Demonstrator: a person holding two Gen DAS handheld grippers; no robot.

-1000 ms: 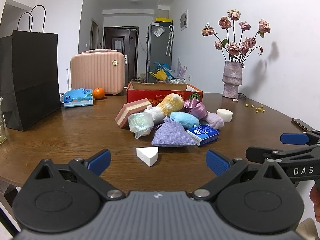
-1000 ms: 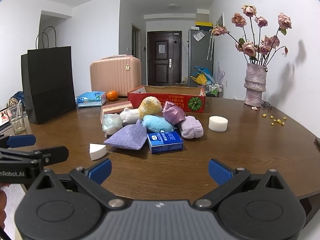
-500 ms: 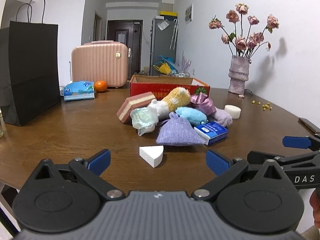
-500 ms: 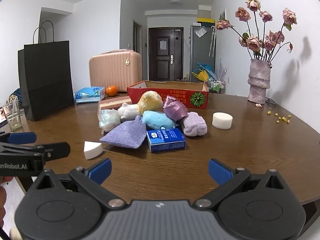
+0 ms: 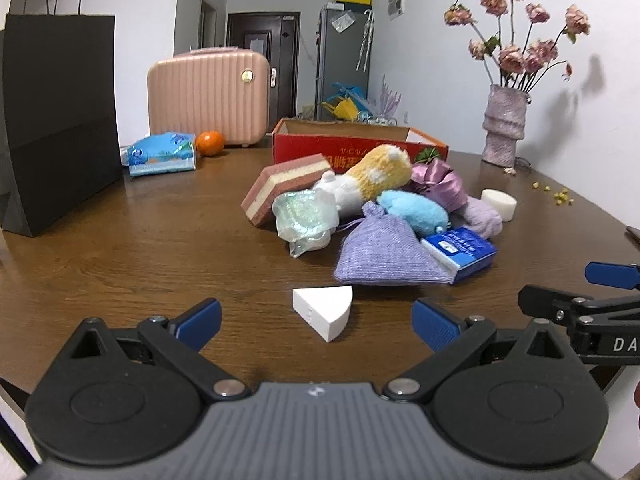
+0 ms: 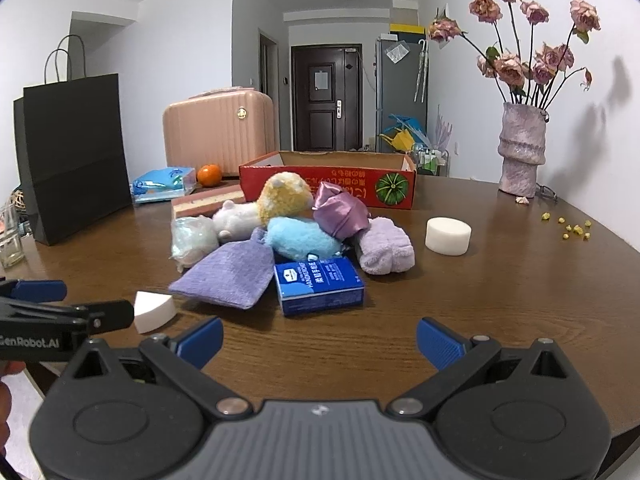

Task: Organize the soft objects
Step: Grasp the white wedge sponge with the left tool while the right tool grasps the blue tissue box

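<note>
Both of my grippers have moved in closer to the heap over the last second, and nothing in it has been touched yet. At far left stands the black paper bag point(image 5: 56, 120); nearer, my left gripper point(image 5: 316, 320) is spread wide with the white wedge-shaped sponge point(image 5: 325, 311) lying just beyond its fingers, so I judge that as the first pick. Behind it sits the pile of soft things: the lilac knitted pouch point(image 5: 384, 252), the blue tissue pack point(image 6: 318, 280) and the yellow plush toy point(image 6: 284, 198), with the red cardboard box point(image 6: 328, 184) behind them, empty as far as I can see. My right gripper point(image 6: 318, 340), also spread, holds nothing.
</note>
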